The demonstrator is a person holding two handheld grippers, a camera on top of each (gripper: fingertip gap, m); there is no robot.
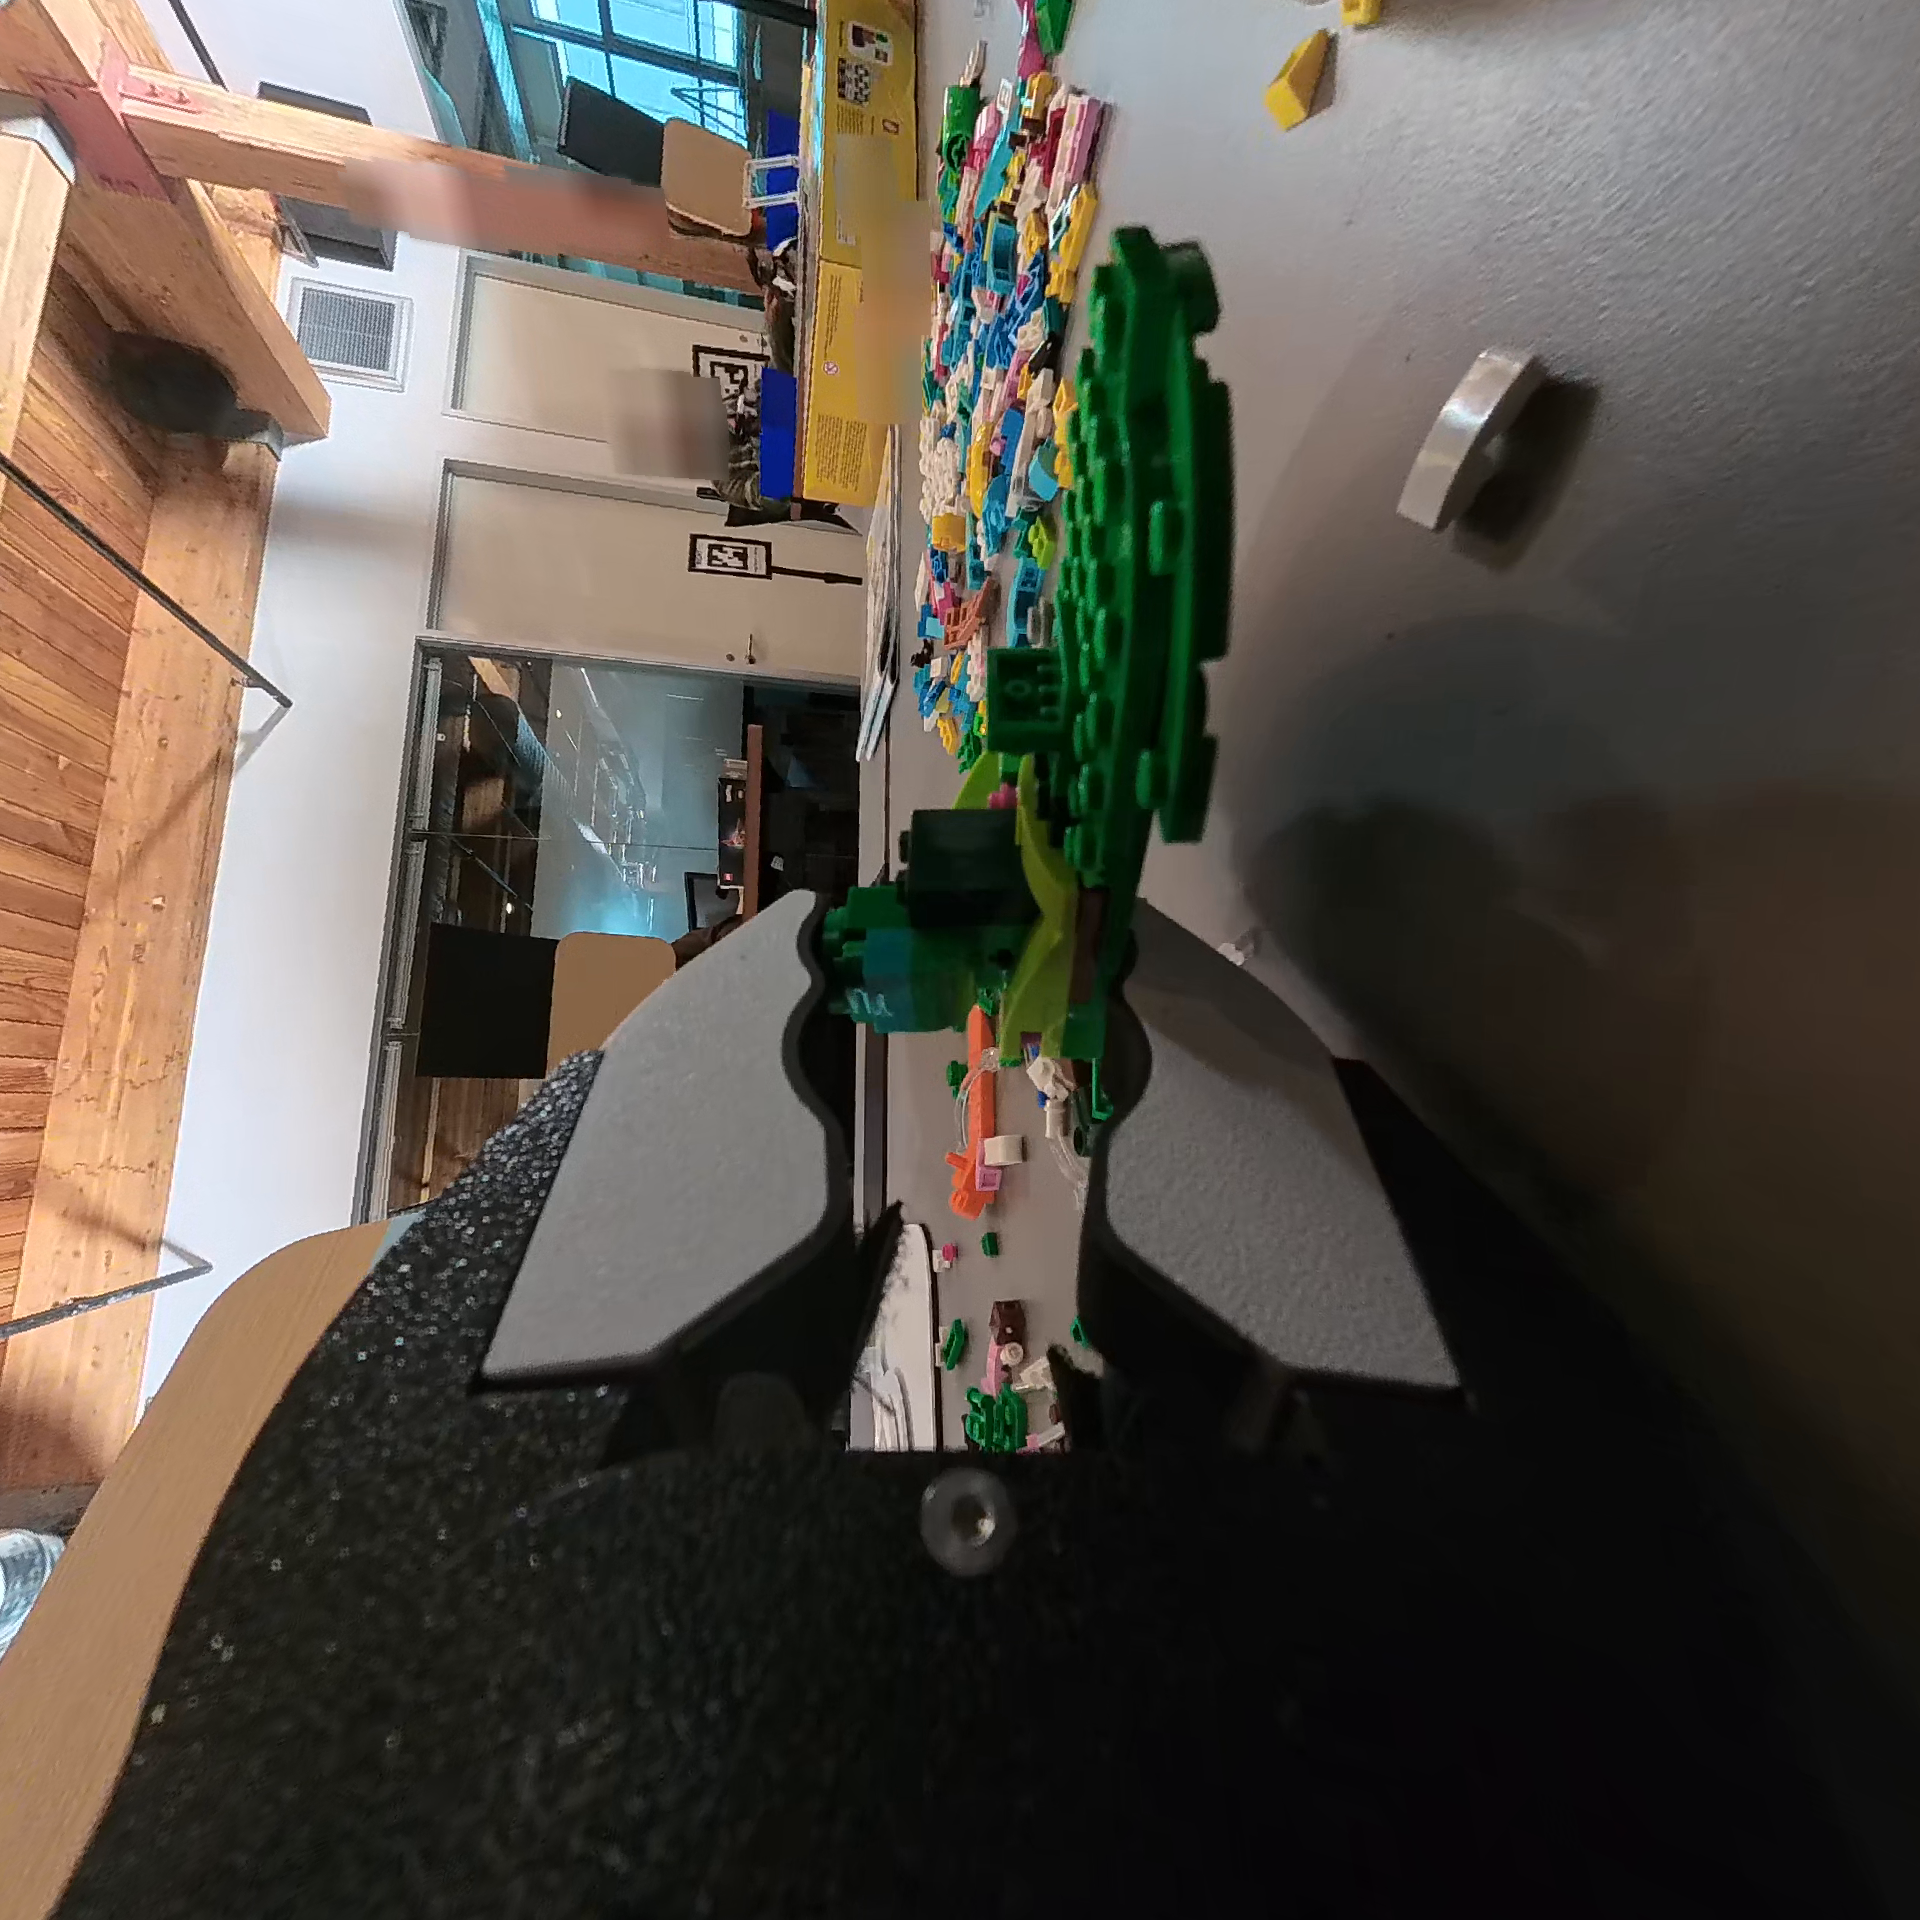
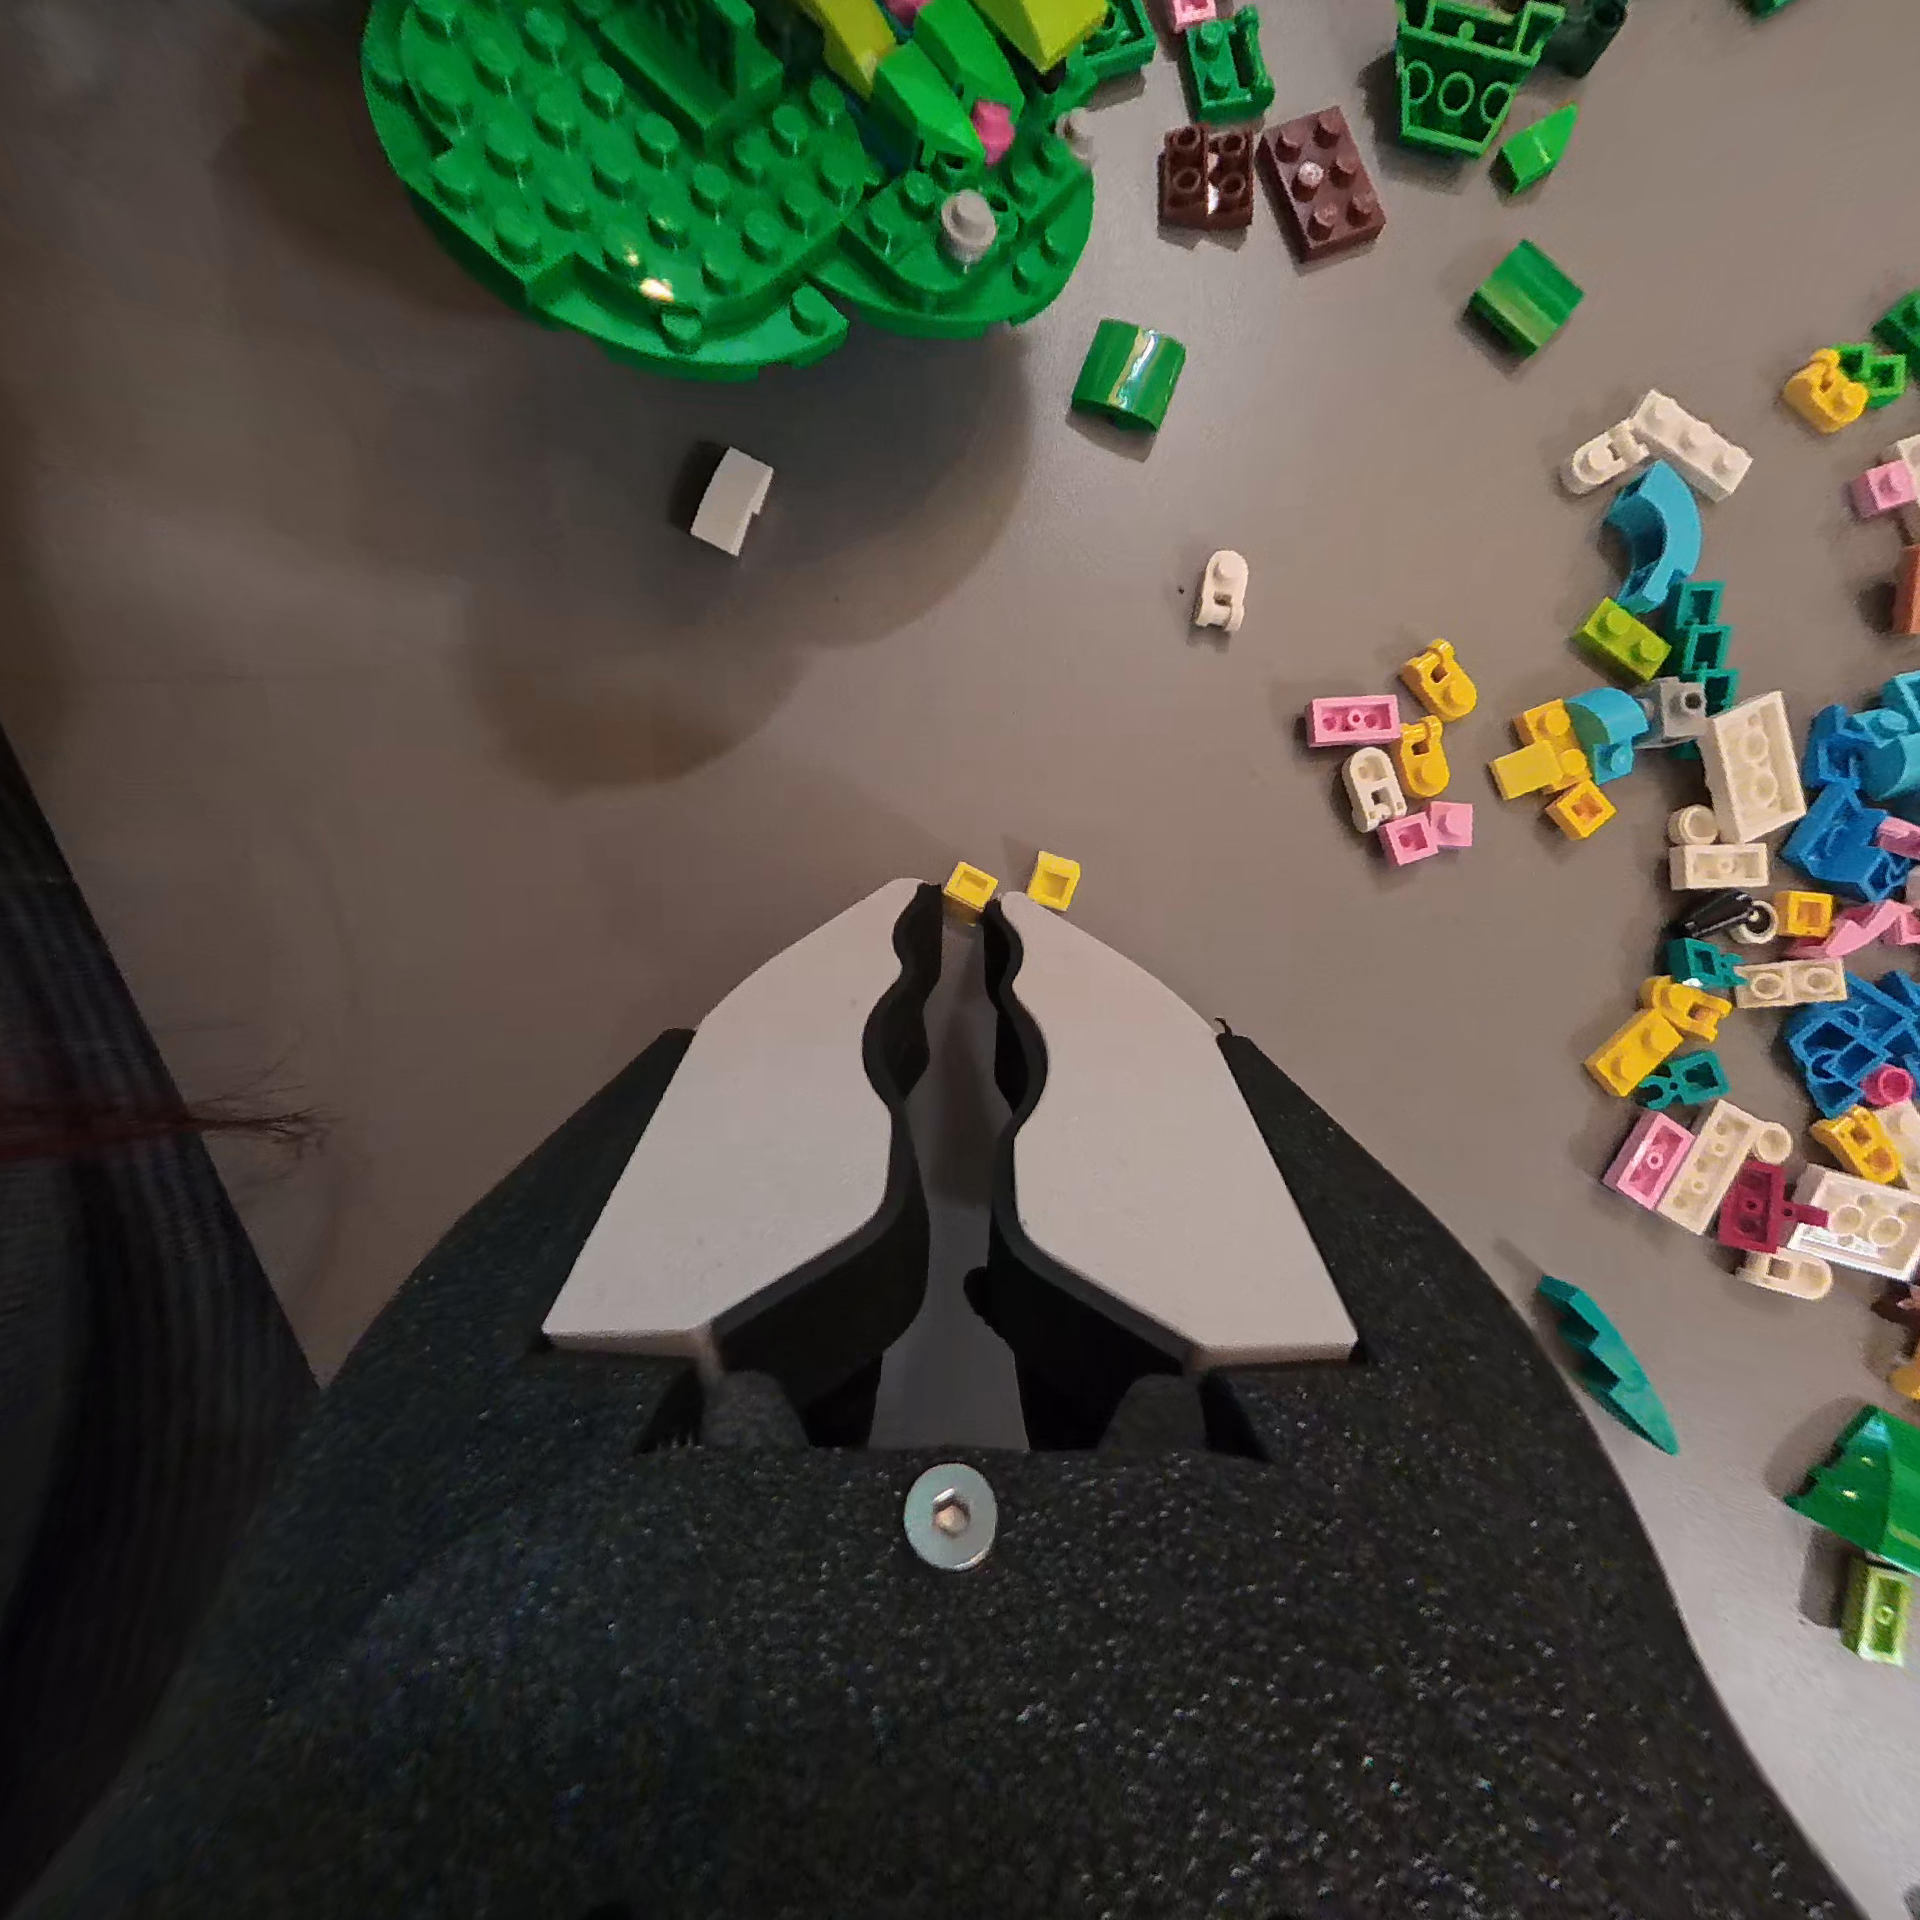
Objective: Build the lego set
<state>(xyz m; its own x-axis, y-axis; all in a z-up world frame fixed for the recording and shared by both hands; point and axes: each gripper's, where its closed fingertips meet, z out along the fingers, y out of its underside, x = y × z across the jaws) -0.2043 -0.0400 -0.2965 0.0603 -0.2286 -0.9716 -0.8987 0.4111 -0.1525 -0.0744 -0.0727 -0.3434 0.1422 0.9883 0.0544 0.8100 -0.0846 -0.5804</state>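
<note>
The green round lego base point(image 1: 1132, 540) with stacked green, teal and lime bricks shows sideways in the left wrist view. My left gripper point(image 1: 971, 945) is shut on the built-up end of it, one finger on the brick stack and one under the plate. The base also shows in the right wrist view point(image 2: 623, 187) at the top left. My right gripper point(image 2: 964, 902) is nearly closed on a tiny yellow piece point(image 2: 971, 891) at its tips, low over the grey table. A second tiny yellow piece point(image 2: 1052, 876) lies just right of the tips.
A grey piece point(image 2: 730, 501) lies below the base. A pile of loose coloured bricks point(image 2: 1766, 831) covers the right side. Two brown bricks point(image 2: 1320, 182) and a green curved brick point(image 2: 1127, 374) lie near the base. A yellow box point(image 1: 862, 260) stands behind the pile. Across from one pair of fingers to the other is roughly 15 centimetres.
</note>
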